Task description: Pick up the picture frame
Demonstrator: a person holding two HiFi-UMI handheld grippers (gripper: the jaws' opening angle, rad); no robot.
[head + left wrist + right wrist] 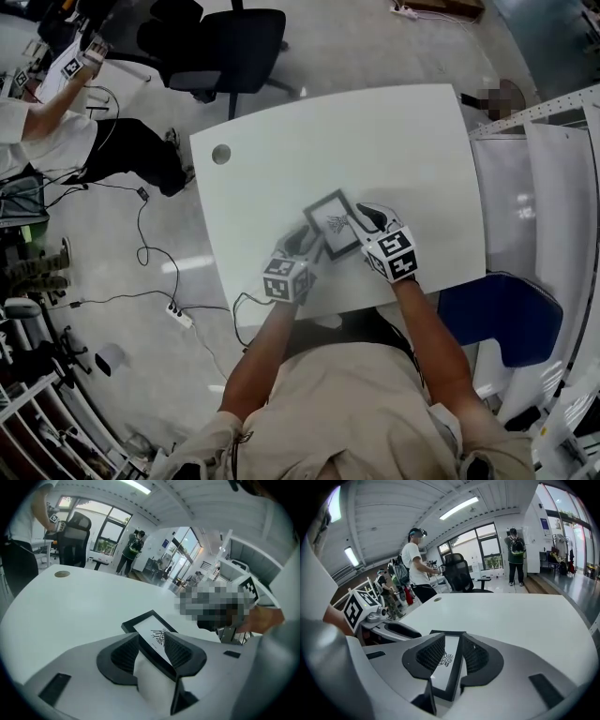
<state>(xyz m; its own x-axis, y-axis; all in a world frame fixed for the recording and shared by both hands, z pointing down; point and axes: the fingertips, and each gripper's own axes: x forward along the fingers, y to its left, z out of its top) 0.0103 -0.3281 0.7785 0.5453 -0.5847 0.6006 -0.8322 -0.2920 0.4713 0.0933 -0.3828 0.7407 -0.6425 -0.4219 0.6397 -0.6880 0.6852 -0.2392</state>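
Seen from above, a white worktop (375, 131) fills the middle of the scene. The picture frame (332, 222), black-edged with a small dark drawing on white, lies flat on it toward 6 o'clock, near the edge closest to the person, turned slightly askew.

The left hand-held gripper (305, 242) reaches the frame's 8 o'clock corner. In the left gripper view its jaws stand wide apart, straddling the frame's near edge without pressing on it.

The right hand-held gripper (362, 221) is at the frame's 3 o'clock side. In the right gripper view its jaws are also apart, with the frame's dark border running down the gap between them and no pad clamped on it.

A round cable hole (221, 154) sits at the worktop's 10 o'clock corner. A black office chair (234, 42) stands beyond at 12 o'clock. Another person (56, 122) is at 10 o'clock, and a power strip (178, 316) lies on the floor at 8 o'clock.
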